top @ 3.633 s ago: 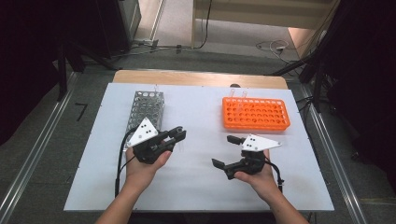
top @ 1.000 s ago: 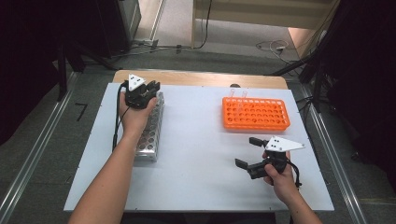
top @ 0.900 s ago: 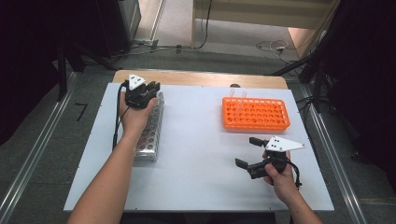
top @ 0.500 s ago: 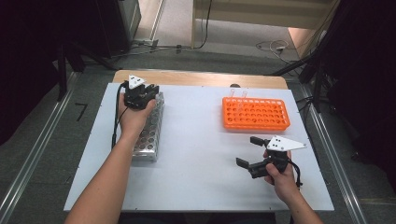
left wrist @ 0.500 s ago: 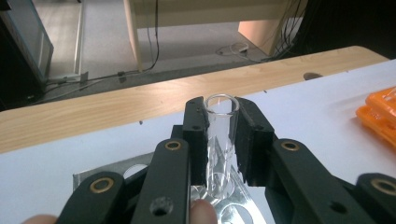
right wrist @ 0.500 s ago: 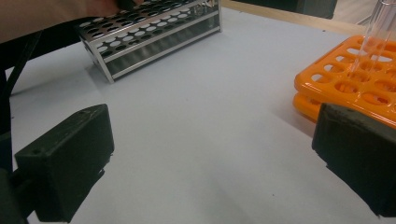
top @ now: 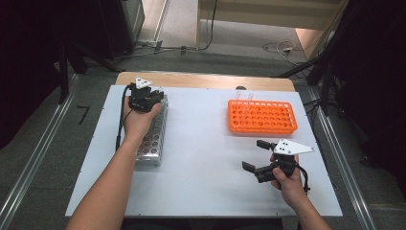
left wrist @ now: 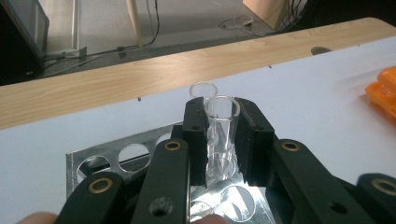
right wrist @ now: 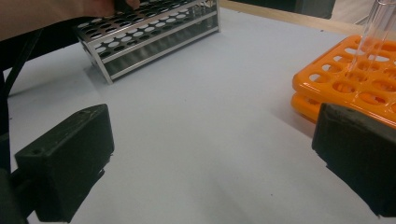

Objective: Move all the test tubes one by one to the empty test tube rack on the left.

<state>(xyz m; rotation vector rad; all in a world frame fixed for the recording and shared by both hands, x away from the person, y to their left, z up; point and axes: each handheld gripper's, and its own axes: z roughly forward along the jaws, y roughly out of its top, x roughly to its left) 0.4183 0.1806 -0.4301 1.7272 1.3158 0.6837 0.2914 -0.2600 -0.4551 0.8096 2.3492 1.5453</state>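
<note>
My left gripper (left wrist: 219,135) clamps 1 glass tube (left wrist: 221,135) between its jaws, standing in the metal rack (left wrist: 116,156). My right gripper (top: 261,160) waits wide open, empty. Transfer to the orange rack (top: 262,116) remains.

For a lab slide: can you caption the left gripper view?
Left gripper shut on a clear glass tube standing in the metal rack, a second tube just behind.
</note>
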